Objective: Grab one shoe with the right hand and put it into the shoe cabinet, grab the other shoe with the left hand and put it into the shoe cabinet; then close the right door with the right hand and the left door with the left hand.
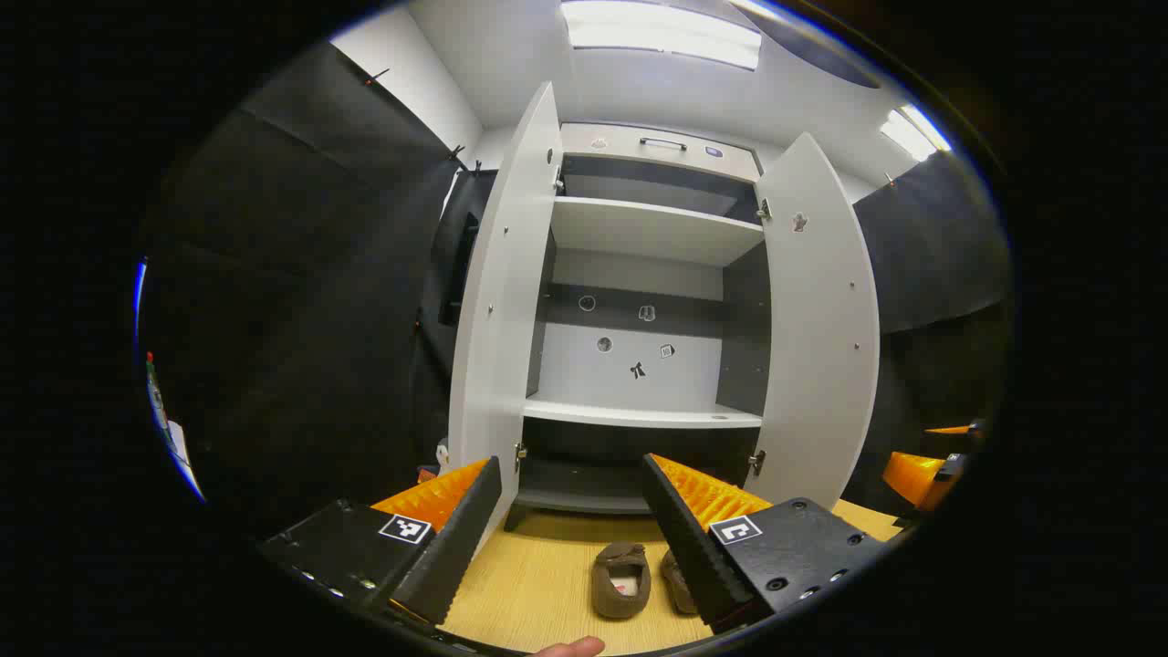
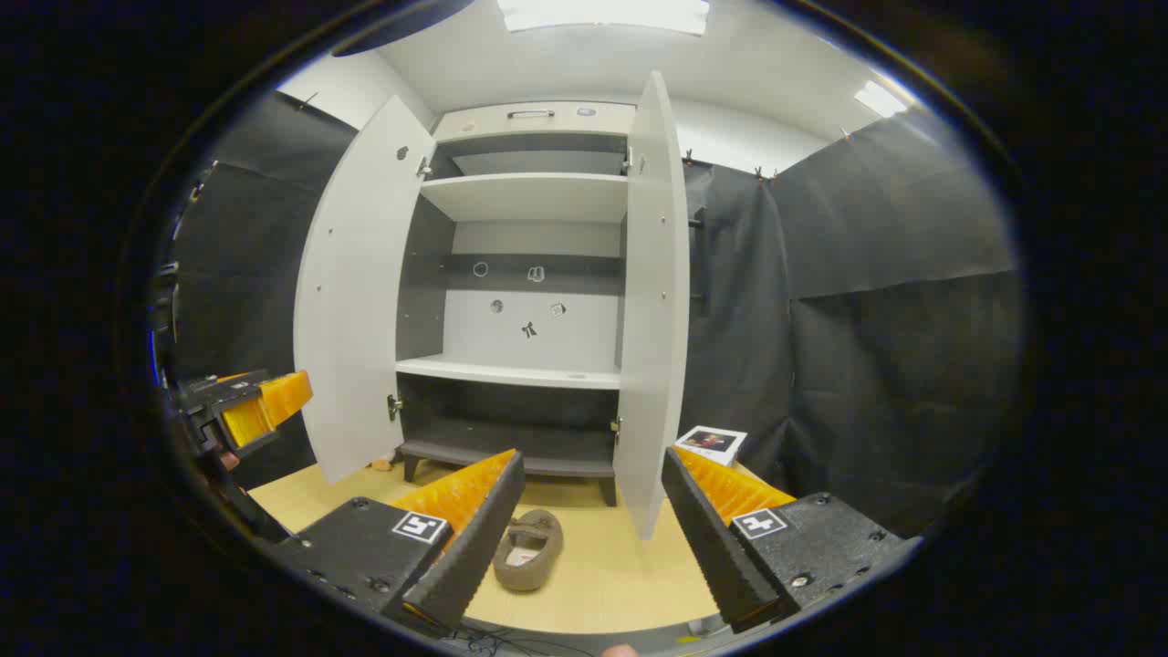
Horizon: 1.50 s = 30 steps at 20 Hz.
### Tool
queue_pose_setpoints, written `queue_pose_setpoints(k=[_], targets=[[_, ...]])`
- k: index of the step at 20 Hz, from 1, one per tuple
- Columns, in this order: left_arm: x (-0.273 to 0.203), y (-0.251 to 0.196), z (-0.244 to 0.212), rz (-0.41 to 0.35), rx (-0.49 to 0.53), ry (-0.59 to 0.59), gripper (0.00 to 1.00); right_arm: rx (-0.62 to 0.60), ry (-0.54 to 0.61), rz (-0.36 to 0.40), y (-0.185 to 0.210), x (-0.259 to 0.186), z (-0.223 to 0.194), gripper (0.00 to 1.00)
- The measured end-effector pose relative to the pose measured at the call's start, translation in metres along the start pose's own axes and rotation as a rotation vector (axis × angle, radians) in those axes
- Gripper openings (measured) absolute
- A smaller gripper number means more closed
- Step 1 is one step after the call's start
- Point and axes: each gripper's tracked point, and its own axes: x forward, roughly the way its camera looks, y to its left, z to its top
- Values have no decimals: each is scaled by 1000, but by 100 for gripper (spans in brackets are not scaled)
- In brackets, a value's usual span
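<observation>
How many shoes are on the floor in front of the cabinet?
2. One shoe lies on the floor between the left gripper's fingers. The second shoe lies just right of it, partly hidden behind a finger.

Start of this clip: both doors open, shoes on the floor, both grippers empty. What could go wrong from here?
1. The two brown shoes lie side by side, close together; the right gripper may nudge or catch the second shoe while taking one.
2. The right door stands edge-on beside the right gripper's path, so a carried shoe could bump it.
3. The shoe cabinet's bottom compartment looks low, and a shoe might clip the white shelf above it.
</observation>
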Motion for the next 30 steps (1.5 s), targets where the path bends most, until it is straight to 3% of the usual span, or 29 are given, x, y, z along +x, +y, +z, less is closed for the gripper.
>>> queue_pose_setpoints(k=[1,2,3,4,22,24,30], targets=[[1,-1,0,-3,1,-4,84,0,-1,1,0,1,0,99],[1,-2,0,-7,2,-6,95,1,-4,1,1,2,1,99],[1,-1,-1,-8,5,-6,95,4,-5,2,2,2,2,95],[0,-1,-2,-8,10,-4,95,6,-6,3,3,4,3,99],[2,-8,-1,-26,20,-5,95,0,-20,0,7,8,9,95],[2,-6,-1,-22,17,-4,95,-5,-15,9,10,12,10,99],[1,0,-1,-4,11,-5,95,-2,54,69,32,46,-6,95]])
